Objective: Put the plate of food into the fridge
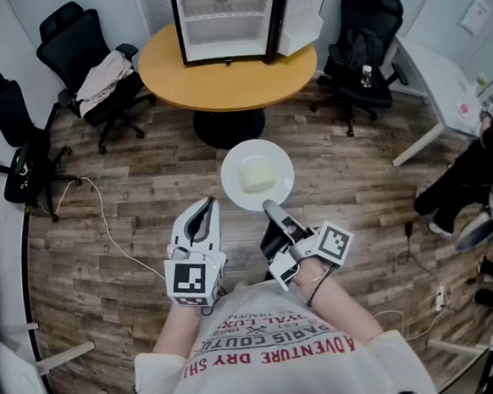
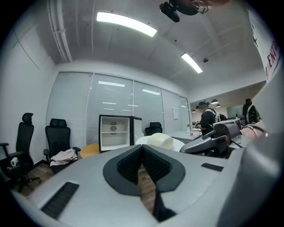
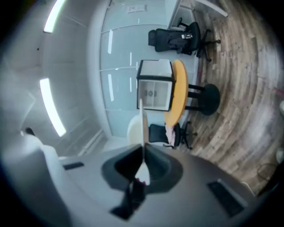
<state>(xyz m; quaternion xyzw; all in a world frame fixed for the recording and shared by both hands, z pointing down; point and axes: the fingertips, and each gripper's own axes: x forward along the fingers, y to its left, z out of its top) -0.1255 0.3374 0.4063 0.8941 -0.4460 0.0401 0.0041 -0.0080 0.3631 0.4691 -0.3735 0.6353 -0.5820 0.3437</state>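
Observation:
A white plate carrying a pale block of food hangs over the wooden floor, level, a short way before the round table. My right gripper is shut on the plate's near rim. In the right gripper view the plate runs edge-on between the pads. My left gripper floats beside the plate on its left, shut and holding nothing; its pads meet in the left gripper view. The small fridge stands on the table with its door swung open to the right and its white shelves bare.
Black office chairs stand left and right of the table, with another at the far left. A thin cable trails over the floor. A white desk and a seated person's legs fill the right side.

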